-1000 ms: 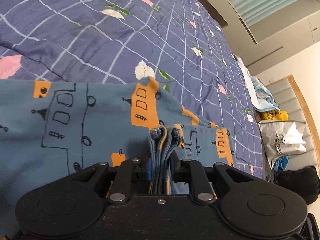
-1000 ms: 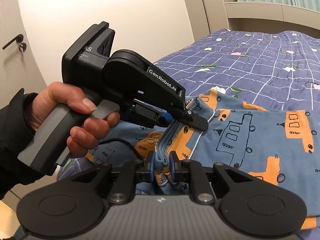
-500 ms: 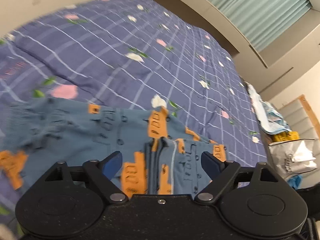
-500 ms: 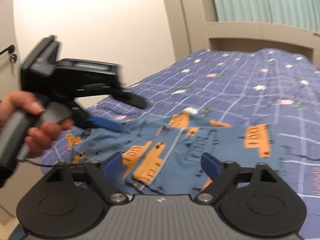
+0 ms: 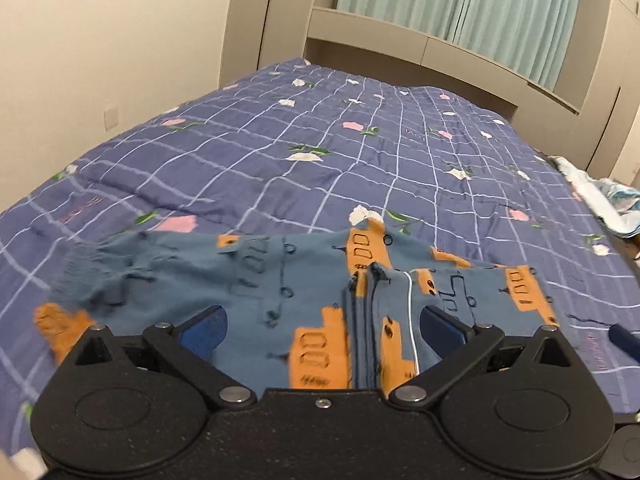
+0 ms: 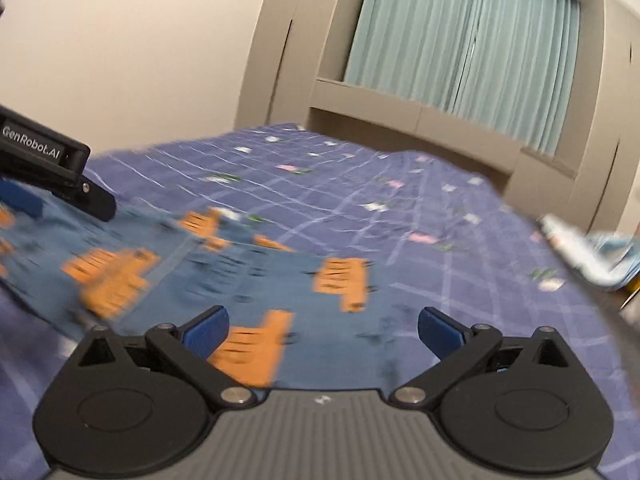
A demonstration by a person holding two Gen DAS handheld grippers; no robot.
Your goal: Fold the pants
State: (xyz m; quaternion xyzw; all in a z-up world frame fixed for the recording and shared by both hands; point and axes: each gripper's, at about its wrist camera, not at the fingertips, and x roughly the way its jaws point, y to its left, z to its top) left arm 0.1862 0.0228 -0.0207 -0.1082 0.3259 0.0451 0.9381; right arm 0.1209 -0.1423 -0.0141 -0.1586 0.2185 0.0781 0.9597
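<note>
The blue pants (image 5: 280, 280) with orange building prints lie folded on the bed, their stacked edges facing me. My left gripper (image 5: 322, 330) hovers just above their near edge. Its jaws are opening wide; the cloth lies under the gap and neither blue pad presses on it. In the blurred right wrist view the pants (image 6: 256, 280) spread out ahead. My right gripper (image 6: 322, 330) is likewise opening above the near edge, its pads clear of the fabric. The left gripper (image 6: 60, 176) shows at the far left over the pants.
A purple checked bedspread (image 5: 360, 140) with flowers covers the bed. A beige headboard ledge (image 5: 400, 40) and teal curtains (image 6: 460, 48) stand behind it. Crumpled light cloth (image 5: 600, 200) lies at the bed's right edge. A wall runs along the left.
Both grippers were shut on the pants' bunched edge; they have opened and let go. Both have drawn back and tilted up, and the pants now rest on the bed.
</note>
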